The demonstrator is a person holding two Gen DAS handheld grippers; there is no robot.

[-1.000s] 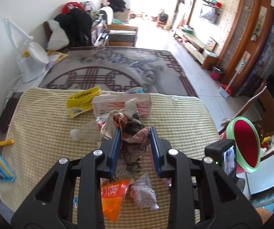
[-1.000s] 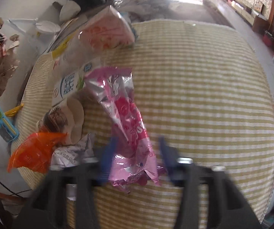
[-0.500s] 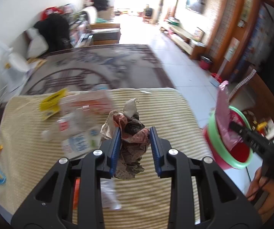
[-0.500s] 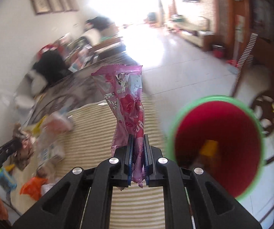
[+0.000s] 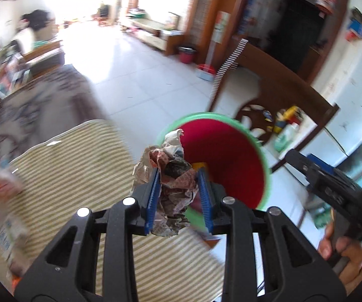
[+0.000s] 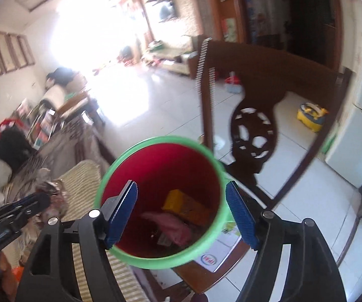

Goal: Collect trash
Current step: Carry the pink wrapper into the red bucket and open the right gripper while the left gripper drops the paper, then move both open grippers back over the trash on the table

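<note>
The right claw has just been opened, its blue pads now stood wide apart above the mouth of the red bin with the green rim; nothing is seen between them. The pink wrapper, which was pinched in that claw half a second ago, is now seen lying inside the bin beside a yellow packet; that piece can be judged as delivered.

The left claw is clamped on the crumpled brown paper wad, as it was a second ago; what has changed is its place: the wad has been carried away from the litter on the striped desk and is now held over the near edge of the bin, partly across the green rim. The right claw is seen from this view at the right edge, drawn aside, with a hand on its grip.

The next drop is thus judged to be the wad's; a little more travel toward the bin's middle seems wise, since a release at the rim could let the paper fall to the floor. Further wrappers are left, blurred, at the desk's left side; the collection is not yet finished.
</note>
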